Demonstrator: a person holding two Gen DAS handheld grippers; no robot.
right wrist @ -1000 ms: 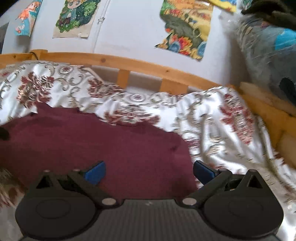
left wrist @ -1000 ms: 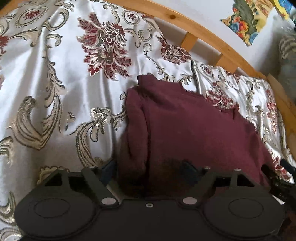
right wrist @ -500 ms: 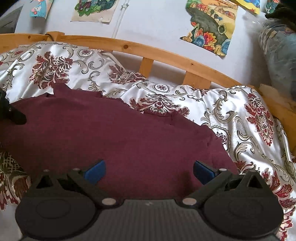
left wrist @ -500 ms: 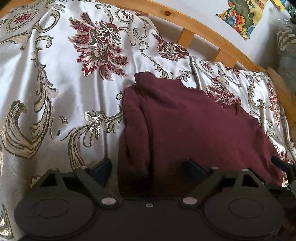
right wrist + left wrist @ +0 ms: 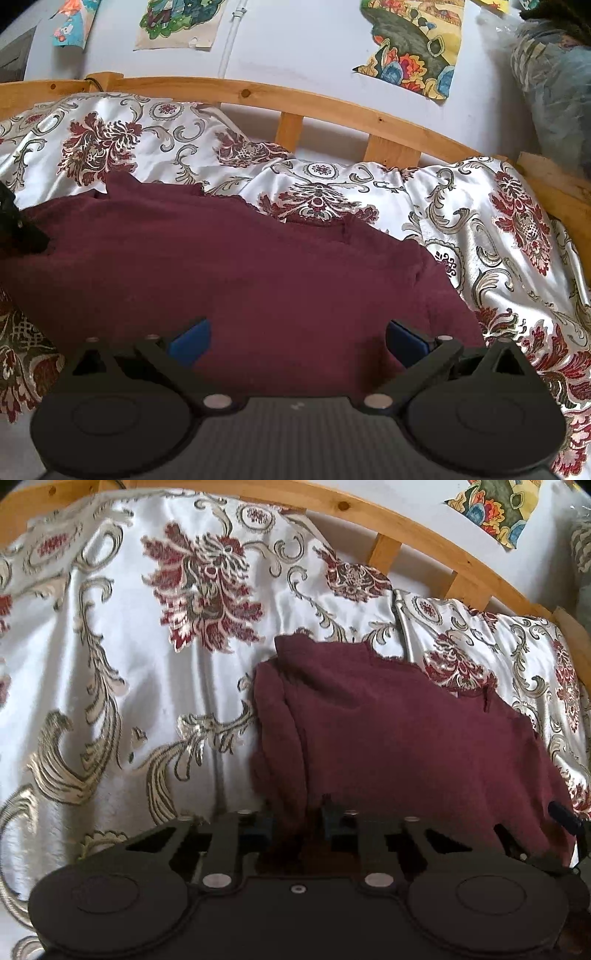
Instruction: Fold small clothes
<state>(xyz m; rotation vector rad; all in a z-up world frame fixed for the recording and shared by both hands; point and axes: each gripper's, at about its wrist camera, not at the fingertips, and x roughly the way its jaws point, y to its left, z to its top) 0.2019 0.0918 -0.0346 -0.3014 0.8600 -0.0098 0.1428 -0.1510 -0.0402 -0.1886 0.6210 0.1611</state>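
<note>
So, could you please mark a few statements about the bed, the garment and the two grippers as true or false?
1. The maroon garment lies on a floral bedspread. True.
2. The right gripper is clamped shut on cloth. False: its jaws stand wide apart over the garment.
3. The left gripper has maroon cloth between its closing jaws. True.
4. The bed rail is white metal. False: it is light wood.
</note>
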